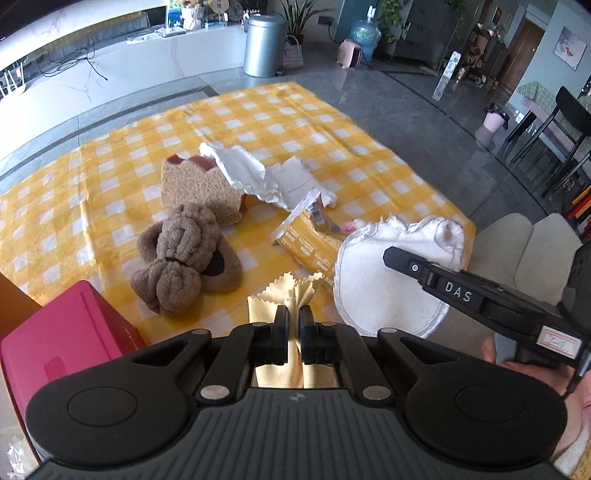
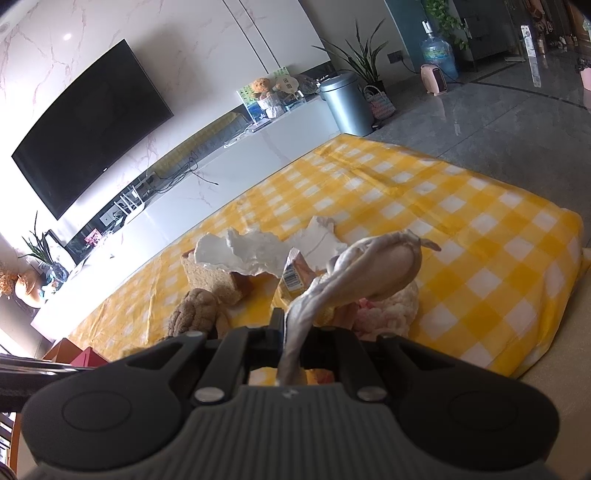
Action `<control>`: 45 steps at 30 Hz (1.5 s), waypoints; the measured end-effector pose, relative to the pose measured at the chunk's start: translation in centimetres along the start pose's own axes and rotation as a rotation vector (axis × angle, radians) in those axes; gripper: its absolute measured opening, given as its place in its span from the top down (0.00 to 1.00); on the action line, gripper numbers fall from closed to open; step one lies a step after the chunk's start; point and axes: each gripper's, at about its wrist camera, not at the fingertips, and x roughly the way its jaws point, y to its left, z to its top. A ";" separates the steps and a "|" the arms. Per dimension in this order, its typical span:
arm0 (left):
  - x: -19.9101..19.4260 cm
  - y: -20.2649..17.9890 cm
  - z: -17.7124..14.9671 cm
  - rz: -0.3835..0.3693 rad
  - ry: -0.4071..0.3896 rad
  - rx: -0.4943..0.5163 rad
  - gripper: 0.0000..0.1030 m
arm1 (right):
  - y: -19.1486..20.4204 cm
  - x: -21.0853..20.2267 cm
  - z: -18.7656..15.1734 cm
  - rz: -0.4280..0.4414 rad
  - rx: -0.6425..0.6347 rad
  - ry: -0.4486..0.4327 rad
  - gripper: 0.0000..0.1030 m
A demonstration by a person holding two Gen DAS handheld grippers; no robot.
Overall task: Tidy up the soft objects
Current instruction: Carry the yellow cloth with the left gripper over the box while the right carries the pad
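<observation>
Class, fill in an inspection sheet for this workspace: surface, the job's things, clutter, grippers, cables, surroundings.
Surface: yellow checked cloth, wrinkled.
Job's things: brown plush slippers; white round pad; pale yellow cloth; crumpled white sheet.
Clutter: pink box; yellow packet; brown mat.
Grippers: left gripper shut on the pale yellow cloth; right gripper shut on the white round pad.
Cables: black wires on the TV bench.
Surroundings: television, metal bin, water bottle.
</observation>
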 end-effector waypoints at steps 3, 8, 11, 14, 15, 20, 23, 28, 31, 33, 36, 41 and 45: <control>-2.7 1.1 -0.6 -0.003 -0.057 -0.039 0.94 | 0.1 -0.3 0.0 0.010 -0.007 -0.005 0.95; -7.9 4.4 -1.4 0.022 -0.175 -0.109 0.94 | -0.1 -0.7 0.2 0.085 0.013 0.000 0.95; -11.6 7.4 -2.4 0.051 -0.278 -0.173 0.94 | 0.5 -1.2 0.3 0.135 0.011 -0.002 0.95; -14.6 10.5 -4.1 0.098 -0.357 -0.230 0.94 | 2.0 -2.1 0.4 0.202 -0.009 -0.011 0.95; -15.7 11.8 -4.9 0.129 -0.385 -0.268 0.94 | 2.5 -2.3 0.4 0.227 -0.016 -0.013 0.95; -18.2 16.7 -8.6 0.234 -0.469 -0.439 0.94 | 7.3 -3.8 0.0 0.379 -0.073 -0.010 0.95; -18.4 18.7 -10.1 0.285 -0.485 -0.497 0.94 | 10.9 -4.4 -0.6 0.477 -0.122 0.017 0.95; -18.7 21.9 -11.9 0.287 -0.504 -0.572 0.94 | 17.1 -4.5 -2.5 0.587 -0.184 0.075 0.95; -19.5 22.6 -13.2 0.316 -0.520 -0.565 0.94 | 20.9 -4.2 -3.9 0.595 -0.250 0.095 0.95; -20.1 22.6 -14.0 0.341 -0.540 -0.550 0.94 | 23.2 -3.7 -4.7 0.603 -0.288 0.117 0.95; -20.8 23.1 -14.9 0.354 -0.562 -0.556 0.94 | 26.1 -2.9 -6.0 0.616 -0.339 0.151 0.95; -21.3 24.9 -16.1 0.319 -0.576 -0.629 0.94 | 30.5 -0.9 -8.3 0.610 -0.417 0.220 0.95; -21.7 26.1 -17.0 0.312 -0.589 -0.683 0.94 | 34.3 0.9 -10.5 0.596 -0.498 0.266 0.95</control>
